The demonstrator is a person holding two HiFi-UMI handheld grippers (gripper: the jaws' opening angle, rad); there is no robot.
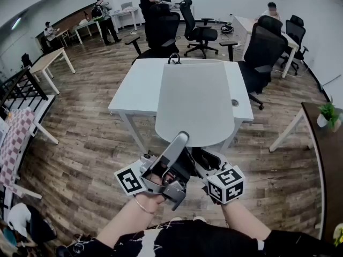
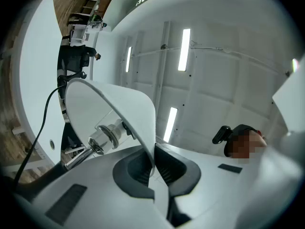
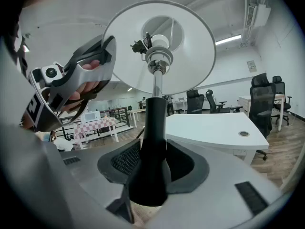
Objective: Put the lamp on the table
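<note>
together, jaws of left gripper pinch one lamp shade, jaws of right gripper its stem.

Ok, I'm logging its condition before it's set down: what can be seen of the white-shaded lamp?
The white-shaded table lamp has a wide, smooth, matt white cone shade, a chrome socket fitting with a white bulb holder inside it, and a glossy black tapered stem. A black cord trails from it. It is not on the white table. The left gripper pinches the shade's rim in its jaws, and the right gripper clamps the stem.
</note>
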